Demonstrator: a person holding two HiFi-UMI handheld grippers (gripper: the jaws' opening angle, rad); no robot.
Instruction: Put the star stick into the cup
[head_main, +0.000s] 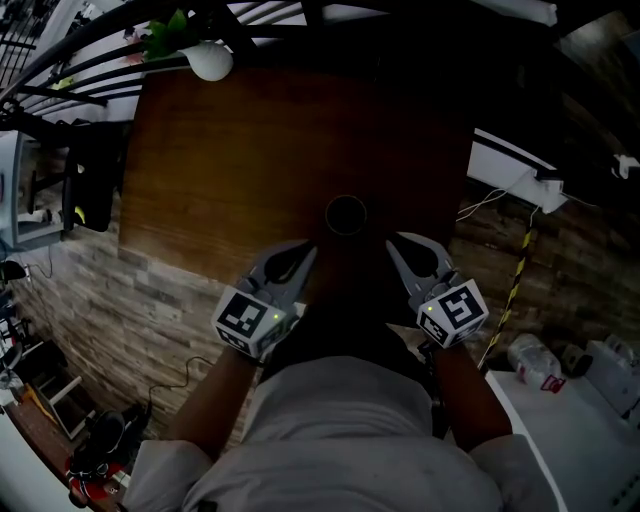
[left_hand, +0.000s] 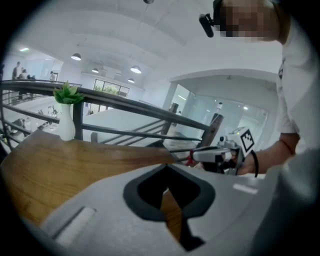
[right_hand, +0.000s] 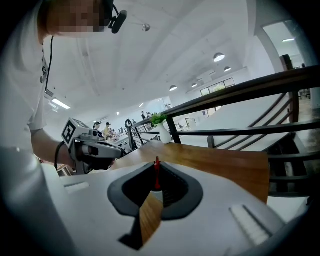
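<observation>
Showing the red star stick (right_hand: 157, 177), its long axis upright in the right gripper view, pinched between the closed jaw tips of the right hand-held gripper (head_main: 398, 244). The dark cup (head_main: 345, 215) stands mouth-up on the desk (head_main: 230, 150), just ahead and left of that gripper. The left hand-held gripper (head_main: 308, 250) is closed and empty, beside the cup.

Brown wood-grain tabletop (head_main: 230, 150); white vase (head_main: 210, 62) with green leaves (head_main: 165, 35) at eleven o'clock. Red star stick (right_hand: 156, 176). Grey left hand-held gripper (head_main: 310, 248) and right hand-held gripper (head_main: 391, 241), black-and-white patterned marker cubes (head_main: 245, 318).
</observation>
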